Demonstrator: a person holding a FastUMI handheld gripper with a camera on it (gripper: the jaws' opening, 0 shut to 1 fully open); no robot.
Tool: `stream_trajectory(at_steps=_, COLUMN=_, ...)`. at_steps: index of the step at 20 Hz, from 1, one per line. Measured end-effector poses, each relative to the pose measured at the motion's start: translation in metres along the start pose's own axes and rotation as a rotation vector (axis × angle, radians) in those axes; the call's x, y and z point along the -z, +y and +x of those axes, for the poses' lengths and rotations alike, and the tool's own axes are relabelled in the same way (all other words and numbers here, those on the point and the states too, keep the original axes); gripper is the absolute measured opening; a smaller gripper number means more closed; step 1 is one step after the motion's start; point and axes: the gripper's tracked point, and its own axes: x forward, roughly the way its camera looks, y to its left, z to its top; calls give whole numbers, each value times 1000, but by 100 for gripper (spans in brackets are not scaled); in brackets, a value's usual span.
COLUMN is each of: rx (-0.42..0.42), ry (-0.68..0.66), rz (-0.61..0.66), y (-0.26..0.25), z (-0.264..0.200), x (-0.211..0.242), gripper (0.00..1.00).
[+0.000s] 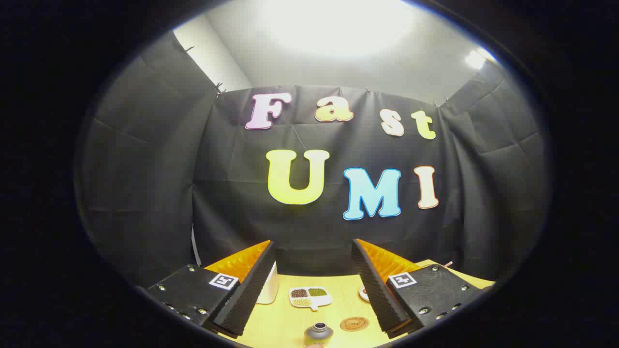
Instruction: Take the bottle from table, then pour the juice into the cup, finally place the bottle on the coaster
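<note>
The gripper [313,285] has its fingers spread wide apart, holding nothing. A white cup [269,289] peeks from behind the left finger. Next comes a small dish of beans [310,297]. The bottle [318,333] stands low between the fingers on the table [275,324], and the round coaster [354,324] lies just beside it.

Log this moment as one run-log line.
stage: approach | gripper: open, holding nothing | bottle: on table, between fingers, not gripped | coaster: bare, beside bottle | cup: behind left finger

Upright bottle [318,333] beside coaster [354,324]
</note>
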Motion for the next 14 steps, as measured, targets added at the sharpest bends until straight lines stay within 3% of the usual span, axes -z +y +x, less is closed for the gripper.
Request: stream_trajectory(at_steps=14, rx=50, ry=20, rz=4, y=-19, z=2, x=23, gripper=98)
